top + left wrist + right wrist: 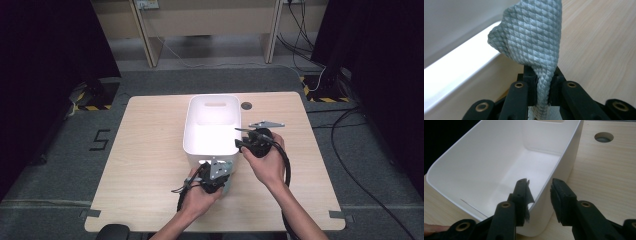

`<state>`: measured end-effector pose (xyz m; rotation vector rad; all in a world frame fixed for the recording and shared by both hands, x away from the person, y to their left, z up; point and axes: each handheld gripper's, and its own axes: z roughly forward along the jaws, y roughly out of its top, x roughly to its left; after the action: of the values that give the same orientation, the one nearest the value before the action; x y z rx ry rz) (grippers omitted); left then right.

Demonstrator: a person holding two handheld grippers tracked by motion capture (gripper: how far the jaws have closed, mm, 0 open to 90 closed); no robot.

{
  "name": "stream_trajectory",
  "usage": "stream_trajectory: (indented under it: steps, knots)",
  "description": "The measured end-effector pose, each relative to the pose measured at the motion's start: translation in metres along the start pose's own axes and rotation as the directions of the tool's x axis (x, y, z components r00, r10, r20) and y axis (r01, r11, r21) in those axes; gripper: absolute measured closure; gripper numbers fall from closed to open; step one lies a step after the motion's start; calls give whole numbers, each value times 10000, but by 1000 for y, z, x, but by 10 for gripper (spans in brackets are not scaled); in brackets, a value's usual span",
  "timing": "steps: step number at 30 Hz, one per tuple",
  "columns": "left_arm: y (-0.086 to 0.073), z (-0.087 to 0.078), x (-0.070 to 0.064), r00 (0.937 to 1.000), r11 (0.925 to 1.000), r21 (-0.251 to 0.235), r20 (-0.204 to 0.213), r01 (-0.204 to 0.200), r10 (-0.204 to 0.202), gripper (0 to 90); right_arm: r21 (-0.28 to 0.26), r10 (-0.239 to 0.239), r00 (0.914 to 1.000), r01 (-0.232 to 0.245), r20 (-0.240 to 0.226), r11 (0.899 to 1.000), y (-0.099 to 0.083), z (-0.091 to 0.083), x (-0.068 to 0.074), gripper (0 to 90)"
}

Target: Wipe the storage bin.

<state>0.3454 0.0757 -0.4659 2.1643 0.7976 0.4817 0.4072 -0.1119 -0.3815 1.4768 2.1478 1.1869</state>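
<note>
cloth (531,45), grey and quilted, is pinched between the pressed jaws of the left gripper (541,90), rising up the centre of the left gripper view beside the white bin (486,162). the right gripper (540,192) is spread, straddling the bin's wall at lower centre of its view. the table (145,145) lies beneath.

— What's the right hand-held gripper (539,195) doing?
— Its jaws stand apart, straddling the white bin's (486,157) wall.
— And past it?
— A round hole (603,137) in the desk (604,172).
</note>
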Motion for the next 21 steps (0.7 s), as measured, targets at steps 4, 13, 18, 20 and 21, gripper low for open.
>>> stream_trajectory:
  steps: [4, 13, 18, 20, 21]
  knots:
    - [-9, -16, 7, 9997, 10000, -68, -224, -2, 1, 806, -338, 113, 9999, -113, -2, 9994, 3, -6, -5, 622]
    - [-41, -64, 38, 9915, 9980, -130, -1139, 617, -628, 807, -1079, 413, 9990, -393, 170, 9934, 6, -21, -24, 616]
    - [-57, -79, 63, 9782, 9945, -11, -1800, 1049, -1034, 807, -1131, 694, 9965, -639, 457, 9915, 3, -23, -37, 618]
    - [-60, -82, 74, 9712, 9921, -13, -2040, 1257, -1233, 807, -1082, 791, 9954, -730, 539, 9915, 1, -22, -41, 619]
    - [-62, -82, 81, 9673, 9914, 61, -2198, 1307, -1262, 807, -1073, 785, 9952, -718, 593, 9916, 0, -22, -43, 620]
